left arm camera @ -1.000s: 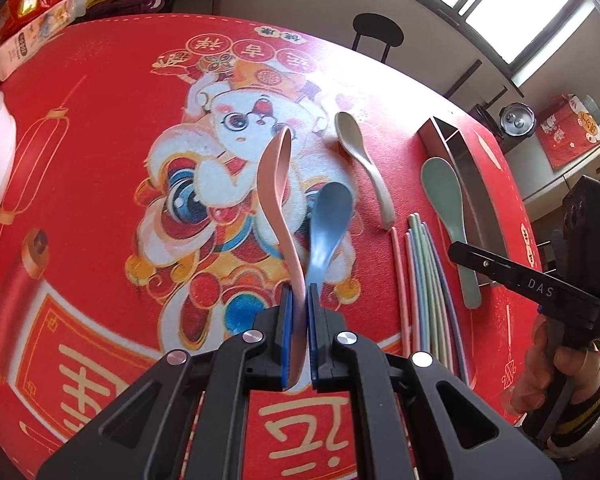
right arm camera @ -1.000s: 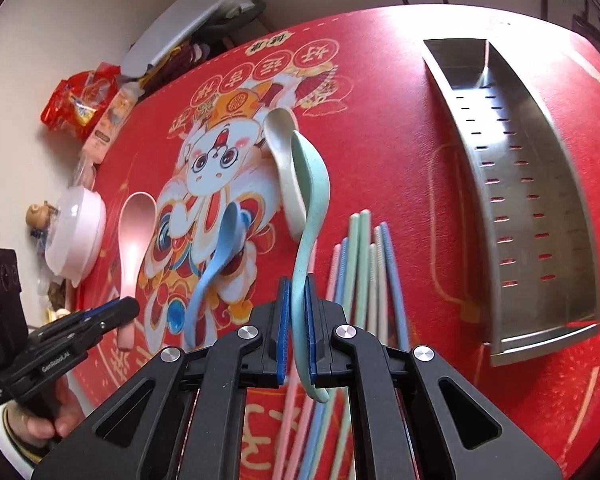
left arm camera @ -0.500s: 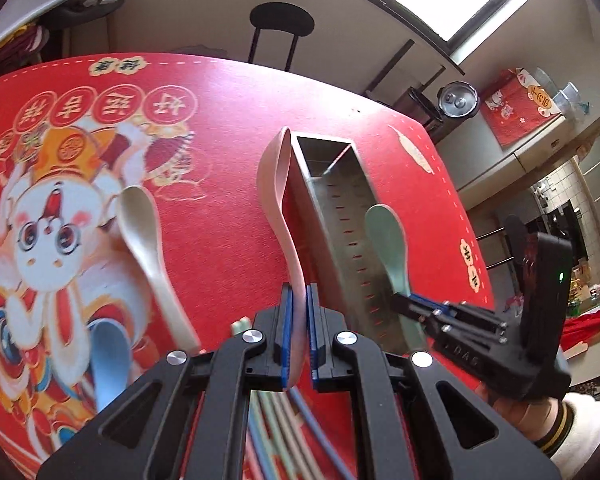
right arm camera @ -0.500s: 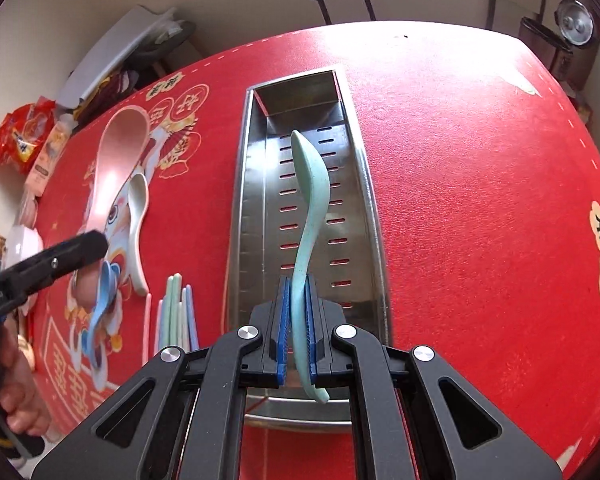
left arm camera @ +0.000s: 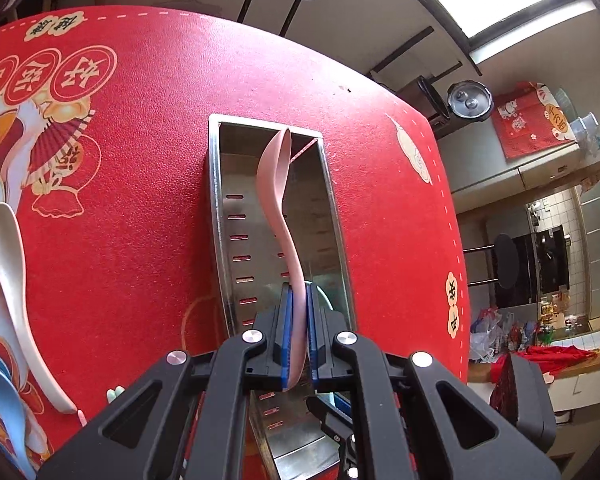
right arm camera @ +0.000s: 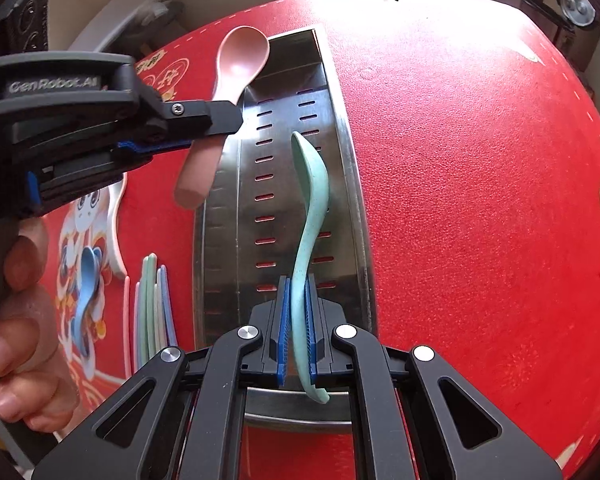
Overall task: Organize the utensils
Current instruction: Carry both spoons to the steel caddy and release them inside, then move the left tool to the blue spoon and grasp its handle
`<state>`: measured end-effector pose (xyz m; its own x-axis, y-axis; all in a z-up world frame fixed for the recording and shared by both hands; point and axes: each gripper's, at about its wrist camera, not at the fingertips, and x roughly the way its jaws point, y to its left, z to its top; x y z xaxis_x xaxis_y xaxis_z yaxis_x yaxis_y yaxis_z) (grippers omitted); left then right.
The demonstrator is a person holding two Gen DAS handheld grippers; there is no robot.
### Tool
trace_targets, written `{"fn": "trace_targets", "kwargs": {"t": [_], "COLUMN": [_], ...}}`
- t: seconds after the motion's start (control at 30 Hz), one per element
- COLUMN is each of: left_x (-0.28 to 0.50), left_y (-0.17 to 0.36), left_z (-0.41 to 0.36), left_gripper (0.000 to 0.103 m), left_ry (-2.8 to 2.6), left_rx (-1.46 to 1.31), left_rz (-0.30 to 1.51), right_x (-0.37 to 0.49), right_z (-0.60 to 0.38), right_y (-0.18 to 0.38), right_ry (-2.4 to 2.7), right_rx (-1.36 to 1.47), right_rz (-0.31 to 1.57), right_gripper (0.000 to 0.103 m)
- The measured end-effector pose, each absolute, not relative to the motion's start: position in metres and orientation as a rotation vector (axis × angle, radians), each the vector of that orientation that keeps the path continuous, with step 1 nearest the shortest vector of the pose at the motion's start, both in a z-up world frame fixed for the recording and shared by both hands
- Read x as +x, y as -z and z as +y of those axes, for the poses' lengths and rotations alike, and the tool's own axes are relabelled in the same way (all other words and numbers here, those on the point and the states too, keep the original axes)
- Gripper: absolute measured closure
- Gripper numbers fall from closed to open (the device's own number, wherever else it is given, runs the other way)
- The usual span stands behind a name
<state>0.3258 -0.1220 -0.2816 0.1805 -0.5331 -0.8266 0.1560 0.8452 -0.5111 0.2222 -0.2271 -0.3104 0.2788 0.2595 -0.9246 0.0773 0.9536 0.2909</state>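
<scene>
Both claws now over the long perforated steel tray on red bench: left claw clenched on pink plastic spoon, right claw w/ mint-green plastic spoon.

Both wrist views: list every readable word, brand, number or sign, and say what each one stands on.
"GenRobot.AI": on the side of the left gripper, right wrist view.
Chinese characters in round medallions and along the edge of the red table mat: present, but turned and distorted; I cannot read them reliably.
Red cloth in the background: characters too small to read.
</scene>
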Motion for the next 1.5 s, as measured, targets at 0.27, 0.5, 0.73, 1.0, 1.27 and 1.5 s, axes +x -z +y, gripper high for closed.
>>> {"fn": "trace_targets", "kwargs": {"t": [0.27, 0.5, 0.73, 1.0, 1.27, 1.5], "left_x": [0.331, 0.321, 0.298, 0.254, 0.188, 0.153], "left_y": [0.289, 0.253, 0.200, 0.184, 0.213, 0.263], "left_z": [-0.129, -0.113, -0.078, 0.006, 0.081, 0.117], "left_gripper": [0.095, 0.064, 0.013, 0.006, 0.006, 0.006], "left_ry": [0.465, 0.503, 0.411, 0.326, 0.247, 0.210], "left_rx": [-0.320, -0.287, -0.073, -0.006, 0.057, 0.055], "left_rz": [1.336, 1.267, 1.102, 0.968, 0.944, 1.076], "right_x": [0.220, 0.209, 0.190, 0.177, 0.155, 0.141], "right_z": [-0.229, -0.234, -0.245, -0.233, -0.191, -0.147], "right_y": [0.313, 0.291, 0.254, 0.236, 0.248, 0.268], "right_ry": [-0.109, -0.065, 0.006, -0.008, -0.044, -0.160], "right_rx": [0.301, 0.298, 0.276, 0.278, 0.198, 0.135], "right_rz": [1.294, 1.246, 1.119, 1.060, 1.057, 1.151], "right_gripper": [0.094, 0.094, 0.021, 0.015, 0.015, 0.015]}}
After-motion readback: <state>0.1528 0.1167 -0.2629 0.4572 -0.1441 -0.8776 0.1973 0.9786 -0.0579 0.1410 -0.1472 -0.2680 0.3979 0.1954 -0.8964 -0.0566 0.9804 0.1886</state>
